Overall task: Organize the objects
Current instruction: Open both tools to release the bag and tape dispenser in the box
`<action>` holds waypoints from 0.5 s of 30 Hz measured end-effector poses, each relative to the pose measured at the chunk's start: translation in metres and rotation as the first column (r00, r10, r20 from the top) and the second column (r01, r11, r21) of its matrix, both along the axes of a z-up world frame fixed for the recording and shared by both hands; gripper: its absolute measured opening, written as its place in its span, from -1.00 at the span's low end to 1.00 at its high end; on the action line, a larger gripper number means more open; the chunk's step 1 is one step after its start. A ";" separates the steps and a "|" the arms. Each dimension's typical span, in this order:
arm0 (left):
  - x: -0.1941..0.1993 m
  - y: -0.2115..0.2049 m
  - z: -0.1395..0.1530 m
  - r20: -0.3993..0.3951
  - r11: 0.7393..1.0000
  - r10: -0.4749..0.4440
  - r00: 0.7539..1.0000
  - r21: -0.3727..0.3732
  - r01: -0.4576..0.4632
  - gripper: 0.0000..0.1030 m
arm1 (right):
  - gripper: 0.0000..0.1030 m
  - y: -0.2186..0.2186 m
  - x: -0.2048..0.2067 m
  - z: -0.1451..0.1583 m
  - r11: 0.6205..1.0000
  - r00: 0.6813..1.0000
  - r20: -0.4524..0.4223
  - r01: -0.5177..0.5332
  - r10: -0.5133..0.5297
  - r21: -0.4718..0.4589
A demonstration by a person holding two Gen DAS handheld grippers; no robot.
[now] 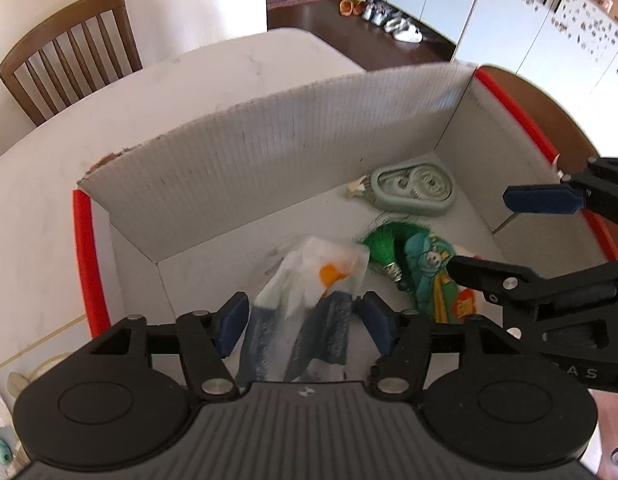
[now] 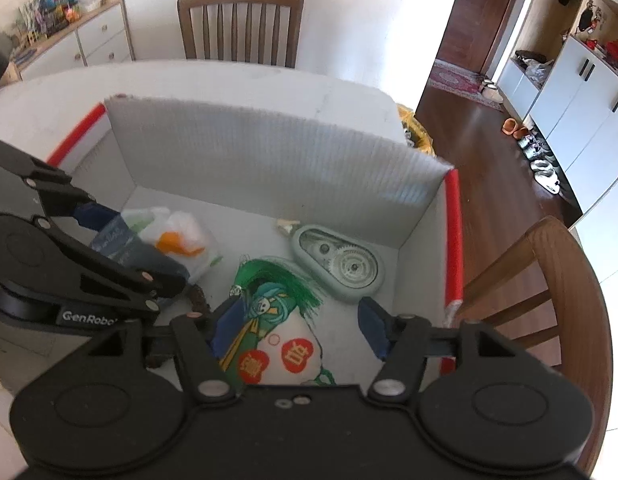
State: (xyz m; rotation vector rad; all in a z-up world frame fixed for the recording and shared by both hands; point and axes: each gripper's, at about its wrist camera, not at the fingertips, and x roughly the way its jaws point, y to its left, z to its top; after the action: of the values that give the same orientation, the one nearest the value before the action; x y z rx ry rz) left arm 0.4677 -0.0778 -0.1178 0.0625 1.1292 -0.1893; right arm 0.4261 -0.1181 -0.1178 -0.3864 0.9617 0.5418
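Observation:
A white cardboard box [image 1: 269,152] with red edge trim stands on the white table; it also shows in the right wrist view [image 2: 269,160]. In it lie a pale green tape dispenser [image 1: 413,192] [image 2: 341,264], a green tasselled cloth charm [image 1: 425,272] [image 2: 269,328] and a blue-and-white tissue pack [image 1: 305,312] [image 2: 165,244]. My left gripper [image 1: 301,322] is open, its pads on either side of the tissue pack. My right gripper [image 2: 295,326] is open over the charm, inside the box.
A wooden chair [image 1: 69,52] stands beyond the table, and another chair [image 2: 549,280] is at the box's right. A cabinet with toys [image 2: 69,32] is at the back left. Shoes [image 2: 541,160] lie on the wood floor.

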 end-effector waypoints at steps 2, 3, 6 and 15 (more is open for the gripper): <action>-0.005 0.002 0.007 0.019 1.000 0.002 1.000 -0.011 -0.002 0.21 | 0.22 -0.004 -0.001 0.008 1.000 1.000 0.004 0.000 0.000 0.019; -0.006 0.003 0.010 0.028 1.000 0.002 1.000 -0.016 -0.002 0.21 | 0.22 -0.007 -0.003 0.012 1.000 1.000 0.006 -0.001 0.001 0.027; -0.013 0.002 0.022 0.060 0.999 0.004 0.998 -0.034 -0.002 0.21 | 0.22 -0.013 -0.008 0.026 0.999 1.000 0.022 0.001 -0.002 0.051; -0.042 0.014 0.052 0.143 0.997 0.035 0.989 -0.080 -0.024 0.21 | 0.32 -0.035 -0.033 0.052 0.990 0.999 0.047 0.021 -0.027 0.138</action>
State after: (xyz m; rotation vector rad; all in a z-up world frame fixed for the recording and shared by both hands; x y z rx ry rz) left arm 0.4257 -0.0635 -0.0654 -0.0097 0.9771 -0.1989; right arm 0.3931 -0.1527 -0.0657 -0.2632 0.8755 0.5708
